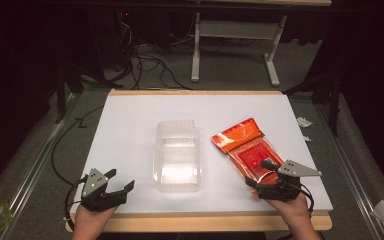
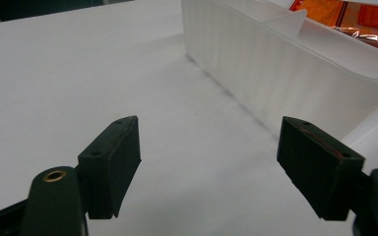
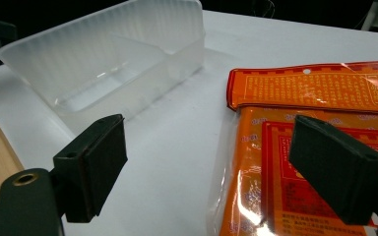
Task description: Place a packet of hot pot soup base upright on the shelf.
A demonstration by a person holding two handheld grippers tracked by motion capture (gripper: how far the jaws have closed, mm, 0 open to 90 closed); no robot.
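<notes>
Left gripper (image 1: 119,180): lower left of the high view, held in a hand (image 1: 91,220) at the bench's near edge; jaws spread wide, released, nothing between them. In the left gripper view the jaws stand apart over bare white surface.

Right gripper (image 1: 260,172): lower right of the high view, held in the other hand (image 1: 294,210); jaws spread, not clamped on anything. In the right gripper view one jaw hangs over the packet's lower part, the other over bare white surface beside it; whether a jaw touches the packet I cannot tell.

Orange packet (image 1: 245,150): lies flat on the bench, right of centre in the high view, its near end under the right gripper. Glossy clear wrap with an orange and red printed card inside; its far end is an orange flap with a small hang hole.

Clear plastic tray (image 1: 177,155): centre of the high view, just left of the packet and apart from it, upright with its open side up. Translucent ribbed walls, an inner divider visible in the left gripper view. Nothing lies in it.

Bench (image 1: 130,125): white top with a wooden rim, carrying the tray and the packet.

Floor (image 1: 30,165): grey, with black cables at the upper part of the high view and scraps of paper at the right edge.
</notes>
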